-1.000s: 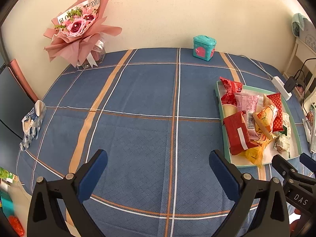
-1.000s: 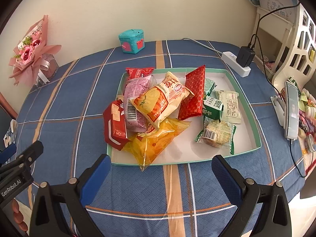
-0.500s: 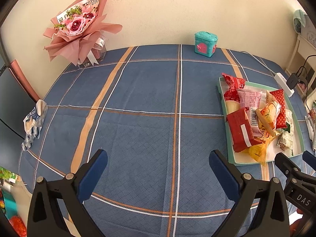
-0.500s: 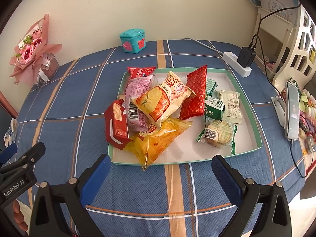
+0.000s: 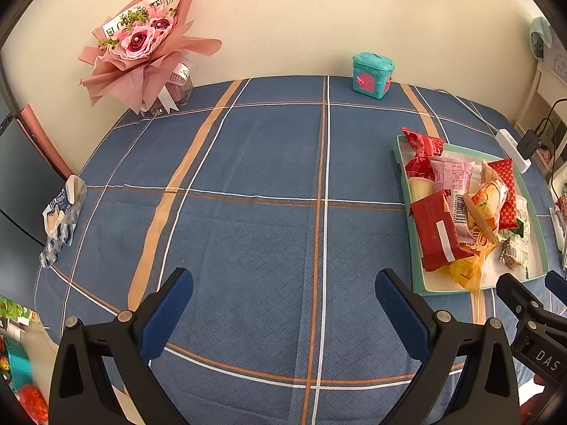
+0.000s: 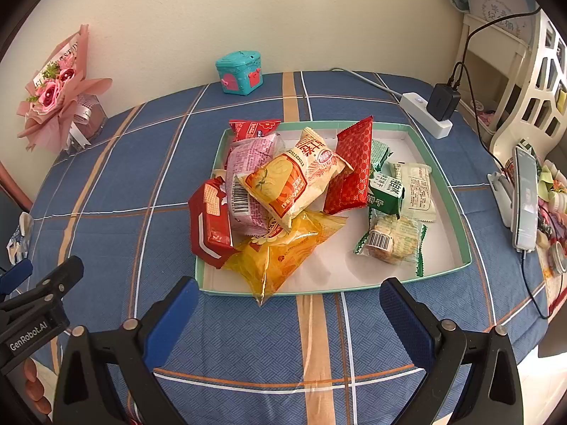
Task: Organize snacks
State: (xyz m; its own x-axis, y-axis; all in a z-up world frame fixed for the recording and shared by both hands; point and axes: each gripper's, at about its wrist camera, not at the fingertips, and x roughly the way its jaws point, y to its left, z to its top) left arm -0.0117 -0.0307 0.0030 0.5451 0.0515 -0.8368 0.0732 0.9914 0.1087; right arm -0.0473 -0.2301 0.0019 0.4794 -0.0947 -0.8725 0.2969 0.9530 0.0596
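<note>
A shallow green-rimmed tray point(image 6: 457, 198) on the blue plaid cloth holds a heap of snack packets: an orange-and-cream bag point(image 6: 290, 180) on top, a pink packet point(image 6: 248, 163), red packets point(image 6: 209, 223), a yellow bag point(image 6: 283, 251) hanging over the front rim, and green-and-white biscuit packs point(image 6: 393, 237) to the right. My right gripper point(image 6: 283, 304) is open just in front of the tray, holding nothing. In the left wrist view the tray point(image 5: 416, 272) lies at the right. My left gripper point(image 5: 283, 297) is open over bare cloth, well left of the tray.
A teal toy box point(image 6: 239, 72) and a pink bouquet point(image 5: 141, 46) stand by the back wall. A white power strip with a charger point(image 6: 430, 111) and a phone on a stand point(image 6: 524, 198) sit right of the tray. A crumpled wrapper point(image 5: 60, 216) lies at the left table edge.
The left wrist view has shifted so the tray sits a little further right and lower. The right wrist view moved very slightly. Both grippers stayed open.
</note>
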